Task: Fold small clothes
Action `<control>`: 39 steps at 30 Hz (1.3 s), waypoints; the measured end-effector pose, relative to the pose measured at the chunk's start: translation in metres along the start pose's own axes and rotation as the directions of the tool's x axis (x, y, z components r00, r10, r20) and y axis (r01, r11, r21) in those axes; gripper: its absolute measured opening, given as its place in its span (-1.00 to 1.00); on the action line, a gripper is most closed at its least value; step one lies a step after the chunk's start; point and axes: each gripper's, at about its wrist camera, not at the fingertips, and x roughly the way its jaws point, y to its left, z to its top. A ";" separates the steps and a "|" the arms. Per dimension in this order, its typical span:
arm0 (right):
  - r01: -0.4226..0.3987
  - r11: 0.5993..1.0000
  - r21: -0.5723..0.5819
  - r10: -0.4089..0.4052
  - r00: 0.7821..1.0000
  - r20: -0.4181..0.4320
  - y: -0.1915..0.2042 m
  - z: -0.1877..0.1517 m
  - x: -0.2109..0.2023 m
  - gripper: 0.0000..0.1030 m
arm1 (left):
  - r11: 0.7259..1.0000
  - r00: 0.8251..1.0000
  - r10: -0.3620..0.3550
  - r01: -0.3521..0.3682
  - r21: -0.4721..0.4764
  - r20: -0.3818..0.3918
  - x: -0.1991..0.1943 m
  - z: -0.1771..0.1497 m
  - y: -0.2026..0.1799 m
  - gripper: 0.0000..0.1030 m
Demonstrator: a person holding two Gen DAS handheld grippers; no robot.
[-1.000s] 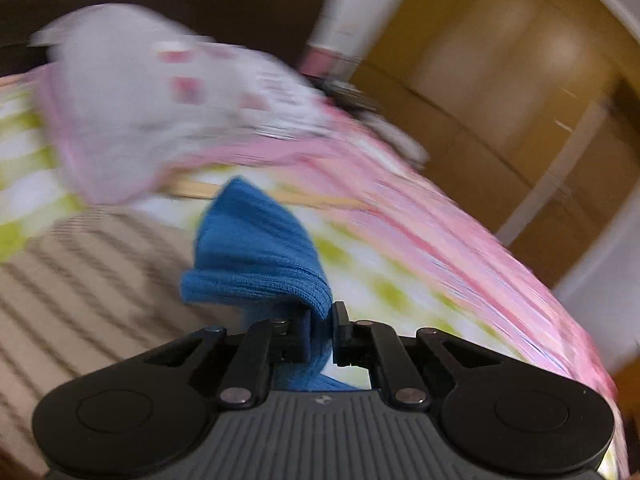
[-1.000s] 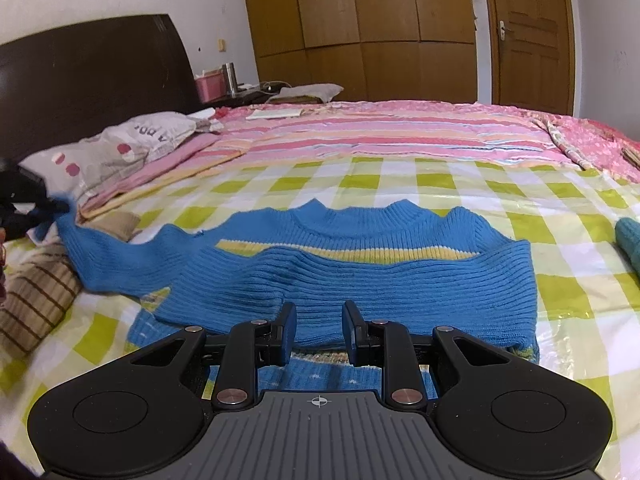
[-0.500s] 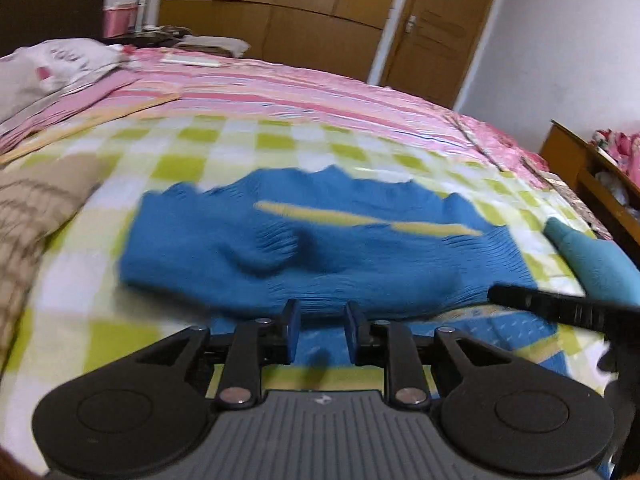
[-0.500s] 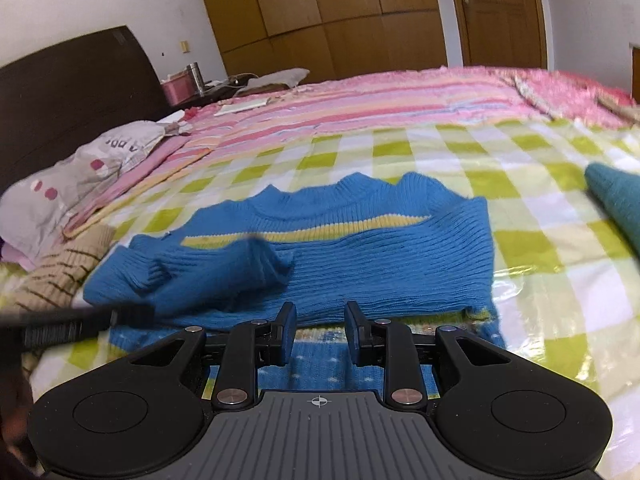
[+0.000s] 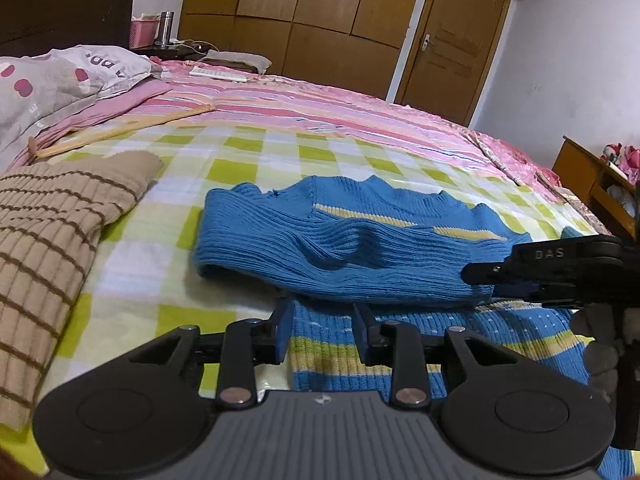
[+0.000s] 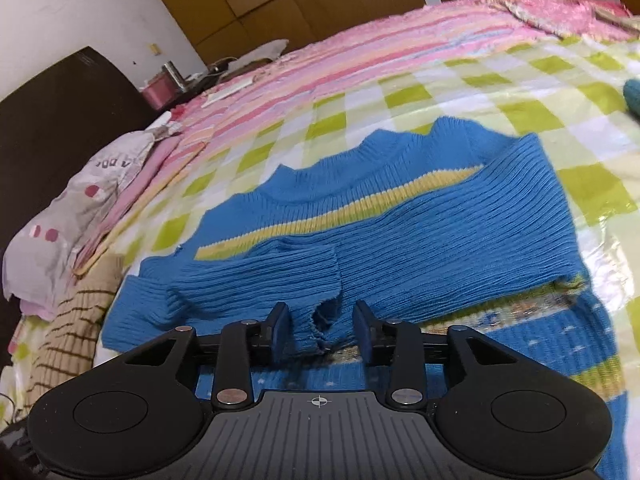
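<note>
- Left tool (image 5: 320,332) is hovering released over the blue sweater (image 5: 360,252); its jaws have just been opening, and only the striped hem is lying below the gap.
- Right tool (image 6: 320,330) is also standing released, jaws just opening, with the folded sleeve cuff (image 6: 316,332) lying loose between the pads.
- Sweater is lying spread on the bed (image 5: 248,156) just ahead of both tools, both sleeves folded across its chest.
- Brown striped garment (image 5: 52,220) is resting left of the left tool.
</note>
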 end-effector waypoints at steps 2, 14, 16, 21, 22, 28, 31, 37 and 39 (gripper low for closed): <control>0.014 1.000 -0.009 -0.014 1.000 -0.006 0.005 0.002 0.004 -0.29 | 1.000 1.000 0.002 -0.002 -0.007 0.001 0.000 0.000 0.003 -0.26; -0.009 1.000 -0.004 0.009 0.998 -0.062 0.003 0.006 0.006 -0.29 | 1.000 1.000 0.020 -0.019 -0.019 0.021 -0.002 0.003 0.008 -0.24; -0.008 1.000 0.003 0.009 0.998 -0.069 0.004 0.008 0.006 -0.47 | 1.000 1.000 0.019 -0.019 -0.018 0.024 -0.003 0.003 0.007 -0.24; -0.046 0.999 0.003 0.046 0.996 -0.071 0.005 0.014 0.000 -0.86 | 1.000 0.999 0.029 -0.028 -0.008 0.033 -0.003 0.003 0.008 -0.24; -0.059 0.998 0.004 0.059 0.997 -0.056 0.005 0.017 -0.004 -0.88 | 0.999 0.999 0.031 -0.031 -0.006 0.035 -0.003 0.003 0.008 -0.24; -0.089 0.995 -0.044 0.092 0.994 0.060 0.007 0.047 -0.038 -0.90 | 0.999 0.997 0.041 -0.042 0.010 0.067 -0.009 0.007 0.006 -0.23; -0.059 0.996 -0.072 0.068 0.989 0.130 -0.003 0.064 -0.061 -0.90 | 0.999 0.995 0.039 -0.042 0.029 0.093 -0.012 0.011 0.001 -0.16; 0.090 0.993 -0.075 -0.078 0.986 0.144 -0.047 0.067 -0.067 -0.90 | 0.998 0.996 0.030 -0.034 0.050 0.082 0.006 0.020 -0.015 -0.06; 0.150 0.986 -0.071 -0.141 0.982 0.122 -0.060 0.061 -0.055 -0.90 | 0.996 0.997 0.044 -0.048 0.074 0.062 0.017 0.020 -0.020 -0.06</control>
